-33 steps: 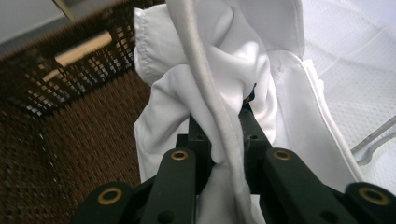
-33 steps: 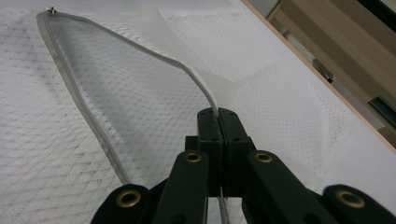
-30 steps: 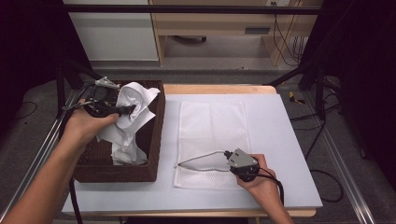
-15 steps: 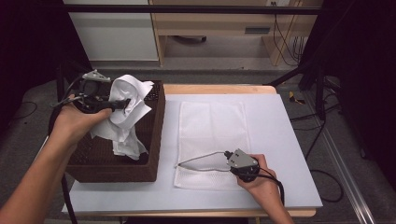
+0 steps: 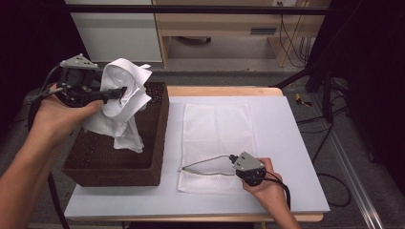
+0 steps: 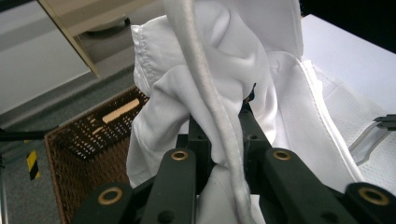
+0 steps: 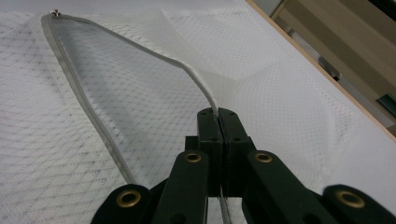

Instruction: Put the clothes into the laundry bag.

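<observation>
A white garment point(image 5: 122, 102) hangs bunched above the brown wicker basket point(image 5: 157, 138), with my left gripper point(image 5: 119, 91) shut on its folds. In the left gripper view the cloth point(image 6: 219, 93) drapes over and between the black jaws of the left gripper point(image 6: 219, 128). A white mesh laundry bag point(image 5: 217, 138) lies flat on the table. My right gripper point(image 5: 232, 159) is shut on the zipper edge of the bag's mouth and holds it lifted open. The right gripper view shows the right gripper point(image 7: 217, 114) pinching the grey zipper edge point(image 7: 187, 70), with the mesh bag point(image 7: 116, 102) gaping behind it.
The basket sits at the table's left edge, and the white tabletop point(image 5: 286, 143) extends to the right of the bag. A wooden shelf unit point(image 5: 215, 28) and cables stand behind the table. A black frame bar point(image 5: 191, 8) runs across the top.
My left gripper has risen out of the basket with the white garment, which now hangs higher above it. The right gripper has stayed put on the bag's zipper edge.
</observation>
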{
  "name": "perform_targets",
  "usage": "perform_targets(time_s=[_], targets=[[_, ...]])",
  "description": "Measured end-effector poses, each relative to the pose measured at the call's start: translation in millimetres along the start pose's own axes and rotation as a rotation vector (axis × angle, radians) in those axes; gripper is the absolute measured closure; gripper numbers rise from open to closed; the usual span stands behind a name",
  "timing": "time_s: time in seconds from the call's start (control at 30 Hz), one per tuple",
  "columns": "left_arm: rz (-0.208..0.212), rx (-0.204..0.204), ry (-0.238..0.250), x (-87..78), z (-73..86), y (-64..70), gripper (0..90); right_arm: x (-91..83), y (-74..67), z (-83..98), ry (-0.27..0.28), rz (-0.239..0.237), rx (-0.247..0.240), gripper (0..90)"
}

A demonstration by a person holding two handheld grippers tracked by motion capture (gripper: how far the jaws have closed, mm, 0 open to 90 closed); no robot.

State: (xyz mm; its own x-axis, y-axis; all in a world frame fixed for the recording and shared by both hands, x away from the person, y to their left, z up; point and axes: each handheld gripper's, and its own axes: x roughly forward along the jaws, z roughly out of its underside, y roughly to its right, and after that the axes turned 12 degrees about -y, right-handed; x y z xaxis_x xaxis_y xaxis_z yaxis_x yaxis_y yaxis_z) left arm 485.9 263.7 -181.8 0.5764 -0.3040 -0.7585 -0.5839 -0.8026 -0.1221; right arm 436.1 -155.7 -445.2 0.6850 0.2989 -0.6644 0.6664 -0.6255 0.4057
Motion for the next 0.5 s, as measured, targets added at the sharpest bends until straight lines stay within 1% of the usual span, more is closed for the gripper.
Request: perform_targets(time_s=[0.03, 0.1, 0.27, 0.43, 0.5], targets=[[-0.004, 0.006, 0.008, -4.7, -2.6, 2.8, 79.3, 0.1, 0.4, 0.2, 0.004, -0.008, 0.009, 89.4], [-0.001, 0.018, 0.009, -7.2, -4.1, 4.9, 79.3, 0.5, 1.3, 0.7, 0.007, -0.014, 0.009, 89.4], [0.014, 0.028, 0.009, -5.6, -6.3, 9.8, 79.3, 0.3, 1.7, 0.8, 0.006, -0.022, 0.016, 89.4], [0.038, 0.033, 0.043, -9.7, -12.5, 16.4, 79.3, 0.5, 1.9, 0.7, 0.009, -0.026, 0.023, 89.4], [0.041, 0.047, 0.051, -12.4, -16.1, 21.1, 79.3, 0.3, 2.0, 0.7, 0.009, -0.031, 0.029, 89.4]])
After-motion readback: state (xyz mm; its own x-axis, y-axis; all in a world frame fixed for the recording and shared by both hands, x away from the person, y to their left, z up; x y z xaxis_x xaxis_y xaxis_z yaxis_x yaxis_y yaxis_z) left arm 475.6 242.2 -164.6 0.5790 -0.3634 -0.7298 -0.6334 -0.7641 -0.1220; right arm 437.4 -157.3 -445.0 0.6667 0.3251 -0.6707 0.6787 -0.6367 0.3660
